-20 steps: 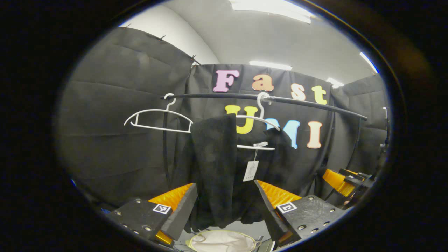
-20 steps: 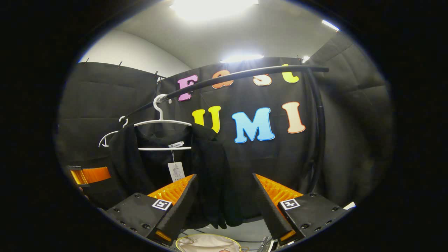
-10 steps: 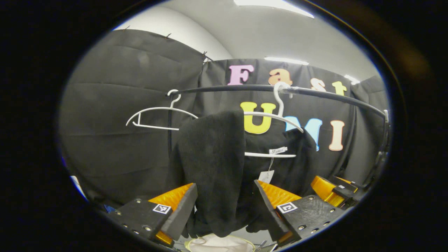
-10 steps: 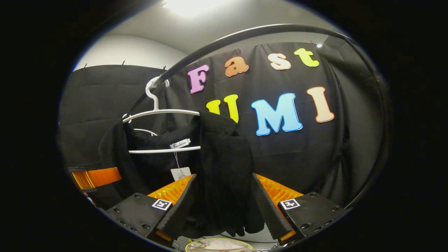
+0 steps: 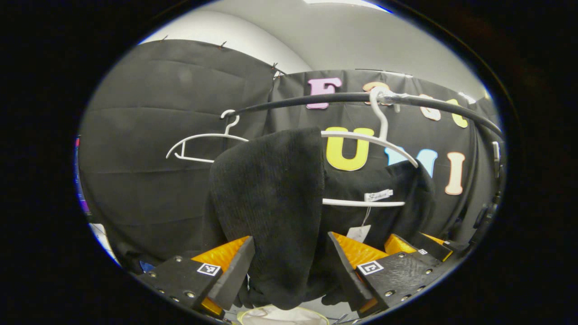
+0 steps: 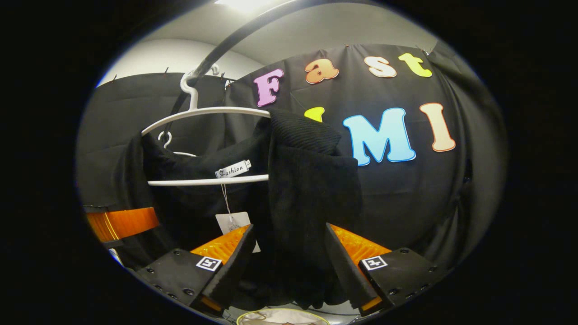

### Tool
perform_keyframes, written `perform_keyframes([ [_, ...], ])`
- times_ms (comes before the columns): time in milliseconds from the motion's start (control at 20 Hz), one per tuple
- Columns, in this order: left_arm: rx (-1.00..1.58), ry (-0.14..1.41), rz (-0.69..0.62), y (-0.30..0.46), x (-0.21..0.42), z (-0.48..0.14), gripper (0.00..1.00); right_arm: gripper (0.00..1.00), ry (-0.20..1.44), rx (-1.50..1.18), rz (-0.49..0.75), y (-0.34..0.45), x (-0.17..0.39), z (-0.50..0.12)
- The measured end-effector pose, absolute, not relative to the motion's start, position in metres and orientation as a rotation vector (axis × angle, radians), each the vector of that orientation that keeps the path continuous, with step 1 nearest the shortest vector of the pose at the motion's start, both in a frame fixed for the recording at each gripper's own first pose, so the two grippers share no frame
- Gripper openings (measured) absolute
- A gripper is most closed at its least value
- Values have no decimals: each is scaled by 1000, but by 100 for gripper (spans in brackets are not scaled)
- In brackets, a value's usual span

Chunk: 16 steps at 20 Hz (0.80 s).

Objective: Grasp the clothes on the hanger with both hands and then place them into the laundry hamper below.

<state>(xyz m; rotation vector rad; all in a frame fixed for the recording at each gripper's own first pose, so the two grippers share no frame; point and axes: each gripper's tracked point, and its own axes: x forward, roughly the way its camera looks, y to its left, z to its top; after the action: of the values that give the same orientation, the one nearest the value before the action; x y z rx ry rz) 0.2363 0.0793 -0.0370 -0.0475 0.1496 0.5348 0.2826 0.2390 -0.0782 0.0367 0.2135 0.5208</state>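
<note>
Both grippers open around a black garment on its hanger.

Left gripper view: the left gripper is spread wide, one shoulder fold of the garment hanging between its fingers; contact can't be told. The garment drapes over a white hanger hooked on a black rail; a bare hanger hangs farther left. The hamper lies below.
Right gripper view: the right gripper is likewise open, the other shoulder fold between its fingers. The left gripper shows at far left.
</note>
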Motion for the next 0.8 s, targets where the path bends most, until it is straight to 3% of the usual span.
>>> perform_keyframes([
  [500, 1, 141, 681, 103, 250, -39, 94, 96, 117, -4, 430, 246, 322, -73],
  [650, 14, 134, 730, 113, 245, -37, 87, 92, 89, -11, 410, 242, 335, -71],
  [800, 8, 121, 741, 119, 238, -34, 70, 92, 84, -22, 421, 245, 341, -72],
])
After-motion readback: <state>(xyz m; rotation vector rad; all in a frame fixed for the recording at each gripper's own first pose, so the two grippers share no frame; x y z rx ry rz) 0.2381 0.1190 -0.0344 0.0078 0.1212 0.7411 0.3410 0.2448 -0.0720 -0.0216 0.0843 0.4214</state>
